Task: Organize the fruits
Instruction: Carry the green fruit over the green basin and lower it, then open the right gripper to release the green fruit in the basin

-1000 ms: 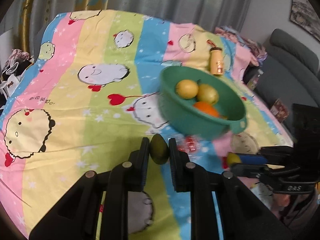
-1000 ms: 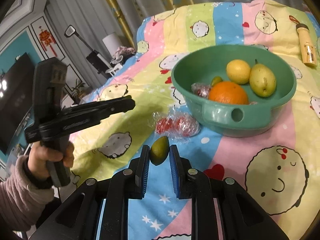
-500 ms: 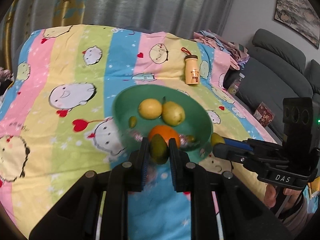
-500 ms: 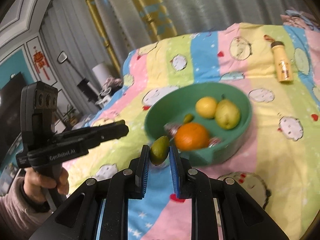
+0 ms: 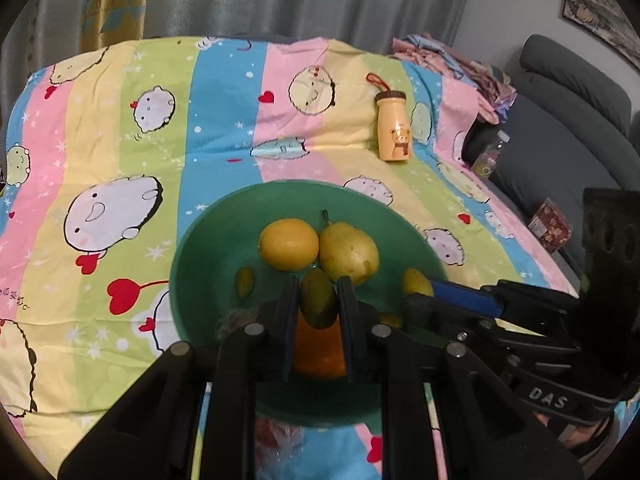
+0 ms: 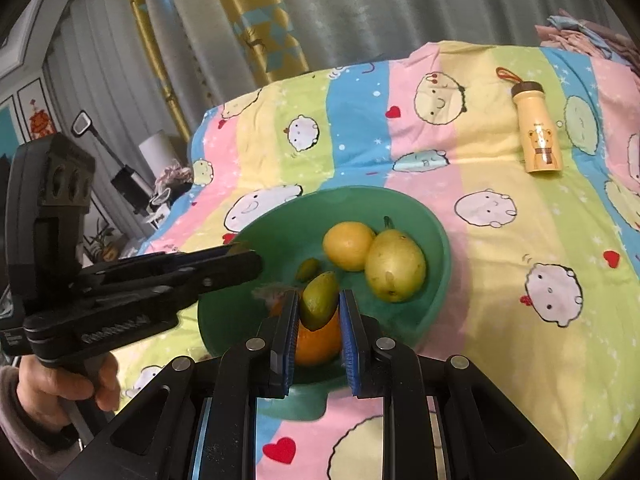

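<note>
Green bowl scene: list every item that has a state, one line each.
Left hand-held gripper: shut on a small green fruit, above the bowl.
Right hand-held gripper: shut on a small green fruit, above the bowl.
Green bowl: upright on the bedspread, holding fruit.
Yellow pear: in the bowl, touching the lemon.
Yellow bottle: capped, lying on the bedspread.

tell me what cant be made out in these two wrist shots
- Orange in the green bowl: mostly behind the left gripper and its small green fruit.
- Wrapped item in the bowl: blurred in the right wrist view, partly covered.
- Red item below the bowl: cut off by gripper arms.
</note>
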A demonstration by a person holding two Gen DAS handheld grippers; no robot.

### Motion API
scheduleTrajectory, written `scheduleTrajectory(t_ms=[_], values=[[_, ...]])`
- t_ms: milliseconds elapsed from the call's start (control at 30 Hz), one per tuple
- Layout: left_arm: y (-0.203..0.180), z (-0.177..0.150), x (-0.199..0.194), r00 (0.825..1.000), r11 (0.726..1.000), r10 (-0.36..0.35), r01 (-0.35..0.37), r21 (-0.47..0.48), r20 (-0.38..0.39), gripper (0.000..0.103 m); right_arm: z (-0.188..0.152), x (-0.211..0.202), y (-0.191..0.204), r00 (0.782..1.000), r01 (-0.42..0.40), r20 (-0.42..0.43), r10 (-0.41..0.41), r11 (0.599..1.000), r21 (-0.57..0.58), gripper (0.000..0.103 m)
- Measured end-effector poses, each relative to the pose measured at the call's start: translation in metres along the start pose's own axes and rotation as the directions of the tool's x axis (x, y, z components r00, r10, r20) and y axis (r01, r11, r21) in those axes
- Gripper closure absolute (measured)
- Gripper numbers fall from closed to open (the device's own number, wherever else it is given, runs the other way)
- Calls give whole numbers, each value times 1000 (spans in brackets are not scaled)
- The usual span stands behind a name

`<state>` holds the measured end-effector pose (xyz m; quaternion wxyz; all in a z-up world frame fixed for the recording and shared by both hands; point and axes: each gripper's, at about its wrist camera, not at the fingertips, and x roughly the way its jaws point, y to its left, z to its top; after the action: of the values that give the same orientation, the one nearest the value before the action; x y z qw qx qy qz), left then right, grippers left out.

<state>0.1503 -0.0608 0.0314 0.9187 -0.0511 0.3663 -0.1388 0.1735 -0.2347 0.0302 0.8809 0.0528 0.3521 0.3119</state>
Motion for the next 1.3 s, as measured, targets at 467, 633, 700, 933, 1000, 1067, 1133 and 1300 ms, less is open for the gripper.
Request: scheduleTrajectory(t_ms=[467, 633, 700, 933, 1000, 1067, 1133, 1300], values=[[3, 3, 20, 998, 998, 46, -45, 33, -45, 84, 4, 20, 3, 998, 61, -27, -62, 997, -43, 81], [1, 4, 23, 997, 997, 61, -58, 52, -53, 84, 5, 20, 4, 997, 61, -33, -62, 997, -42, 81], [1, 3, 24, 996, 997, 65, -62, 55, -56, 84, 5, 20, 4, 998, 57, -34, -58, 998, -41, 81], [0, 3, 27, 995, 995, 82, -78, 65, -63, 84, 5, 20, 5, 997, 65, -31, -67, 997, -44, 81], [0, 4, 28, 994, 994, 87, -83, 67, -63, 84, 5, 21, 4, 997, 69, -32, -71, 997, -44, 81], [-1, 4, 29, 994, 994, 90, -86, 69, -60, 84, 4, 22, 4, 997, 70, -39, -72, 996, -46, 81], [-1, 5, 29, 994, 993, 96, -92, 71, -56, 85, 5, 22, 4, 996, 80, -36, -81, 996, -43, 81], [-2, 5, 29, 993, 992, 107, -103, 79, -49, 85, 6, 19, 2, 996, 88, -25, -88, 996, -29, 81]])
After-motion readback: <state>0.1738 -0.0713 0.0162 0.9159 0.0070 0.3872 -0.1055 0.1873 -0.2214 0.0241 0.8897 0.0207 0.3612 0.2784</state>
